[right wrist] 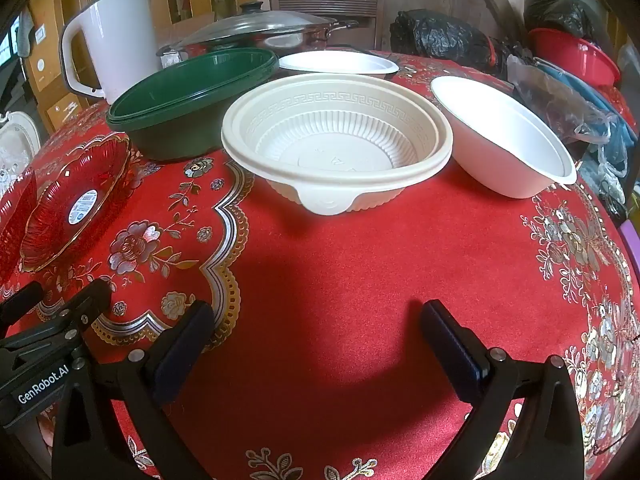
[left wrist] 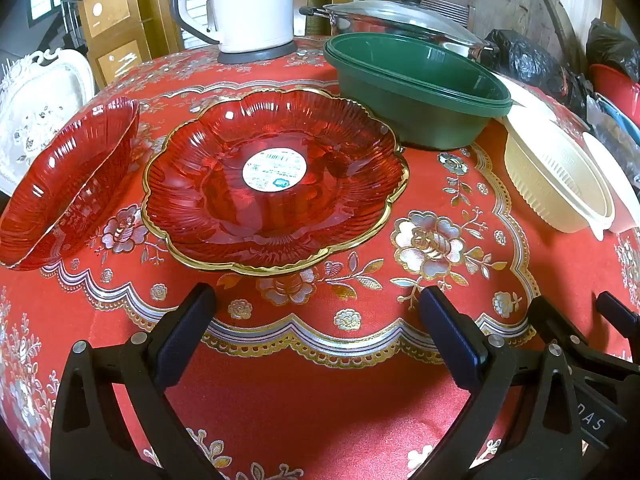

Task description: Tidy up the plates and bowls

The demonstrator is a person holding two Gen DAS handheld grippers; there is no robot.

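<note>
A red glass plate [left wrist: 276, 184] with a gold scalloped rim and a round paper label in its middle lies flat on the red flowered tablecloth [left wrist: 320, 360], straight ahead of the left gripper [left wrist: 316, 312]. A second red plate [left wrist: 68, 188] sits just beside it to the left. Behind the labelled plate stands a dark green bowl [right wrist: 192, 108], and next to that a cream ribbed bowl [right wrist: 336, 144], which faces the right gripper [right wrist: 316, 320]. A white bowl [right wrist: 504, 140] stands just right of the cream one, and another white bowl [right wrist: 340, 62] sits behind it. Both grippers hang over bare cloth with jaws spread wide and nothing between them. At the back stand a white jug [right wrist: 116, 36] and a lidded steel pan [right wrist: 260, 32].
</note>
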